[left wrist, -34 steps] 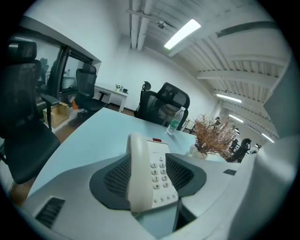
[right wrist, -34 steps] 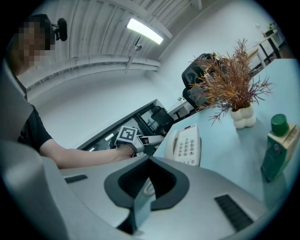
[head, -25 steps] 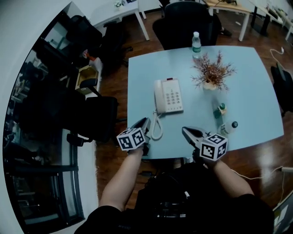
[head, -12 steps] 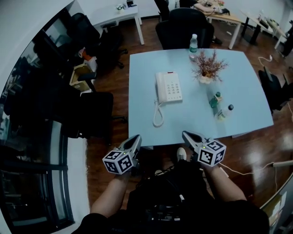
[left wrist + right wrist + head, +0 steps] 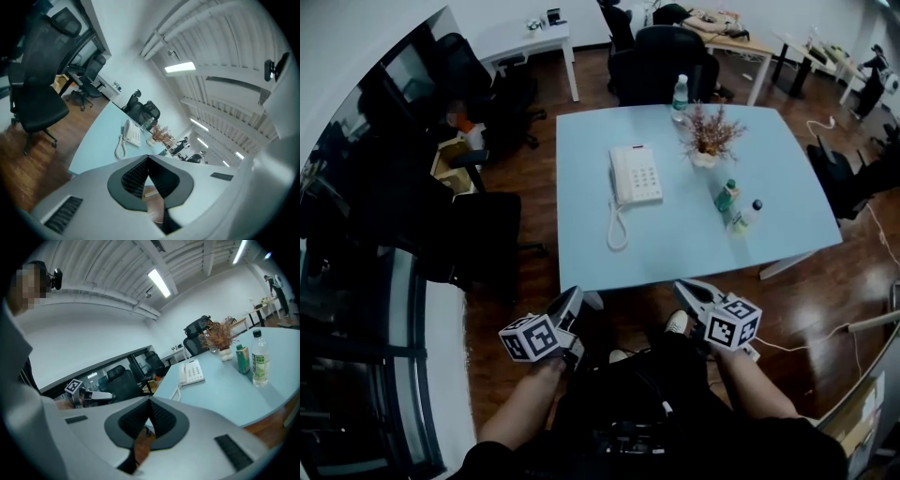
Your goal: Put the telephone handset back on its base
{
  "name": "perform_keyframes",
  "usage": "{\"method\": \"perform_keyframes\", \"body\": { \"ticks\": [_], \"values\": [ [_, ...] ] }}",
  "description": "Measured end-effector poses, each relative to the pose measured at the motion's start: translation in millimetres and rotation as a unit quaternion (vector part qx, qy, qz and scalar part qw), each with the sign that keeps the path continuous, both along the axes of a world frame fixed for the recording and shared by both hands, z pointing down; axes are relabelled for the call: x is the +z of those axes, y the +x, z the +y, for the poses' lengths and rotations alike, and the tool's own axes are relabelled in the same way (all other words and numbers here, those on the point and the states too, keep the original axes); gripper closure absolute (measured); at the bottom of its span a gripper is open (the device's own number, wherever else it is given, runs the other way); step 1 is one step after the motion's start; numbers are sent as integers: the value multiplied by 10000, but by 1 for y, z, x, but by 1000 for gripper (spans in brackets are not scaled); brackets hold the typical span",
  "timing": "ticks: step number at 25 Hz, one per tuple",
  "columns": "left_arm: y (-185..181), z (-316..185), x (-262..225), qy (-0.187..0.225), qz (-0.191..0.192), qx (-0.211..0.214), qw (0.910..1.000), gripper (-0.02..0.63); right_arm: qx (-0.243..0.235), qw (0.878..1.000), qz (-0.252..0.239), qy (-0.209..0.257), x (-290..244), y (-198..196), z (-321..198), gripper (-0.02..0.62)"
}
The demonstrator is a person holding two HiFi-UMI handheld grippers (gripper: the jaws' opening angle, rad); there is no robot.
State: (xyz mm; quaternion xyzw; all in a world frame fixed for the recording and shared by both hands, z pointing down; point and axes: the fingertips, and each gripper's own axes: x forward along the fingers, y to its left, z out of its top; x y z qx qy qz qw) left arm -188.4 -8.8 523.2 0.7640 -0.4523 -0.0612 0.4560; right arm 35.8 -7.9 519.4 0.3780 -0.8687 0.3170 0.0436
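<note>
Nothing legible — print on the bottle (image 5: 259,363) and telephone (image 5: 635,174) is too small.

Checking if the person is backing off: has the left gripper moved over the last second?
Yes. The left gripper was at the near edge of the table, beside the phone cord; now it sits clear of that edge, toward the person.

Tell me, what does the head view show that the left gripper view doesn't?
Only the head view shows both handheld tools from outside, the left gripper and the right gripper, each with a marker cube, plus the person's forearms. Only the left gripper view shows the ceiling light and, up close, its own fingers pressed together with nothing between them. Both show the pale blue table, the telephone with its coiled cord, the dried plant and black office chairs.
</note>
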Motion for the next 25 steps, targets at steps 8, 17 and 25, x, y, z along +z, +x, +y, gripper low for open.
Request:
{"method": "perform_keyframes", "body": {
  "ticks": [8, 17, 25],
  "values": [
    [12, 14, -2, 280, -621, 369, 9970, 606, -159, 9998, 41, 96, -15, -13, 10, 581],
    [15, 13, -4, 366, -683, 252, 9967, 606, -260, 9993, 208, 141, -20, -9, 13, 581],
    [16, 12, -5, 401, -736, 280, 9961, 606, -382, 9990, 171, 161, -14, -16, 14, 581]
  ]
}}
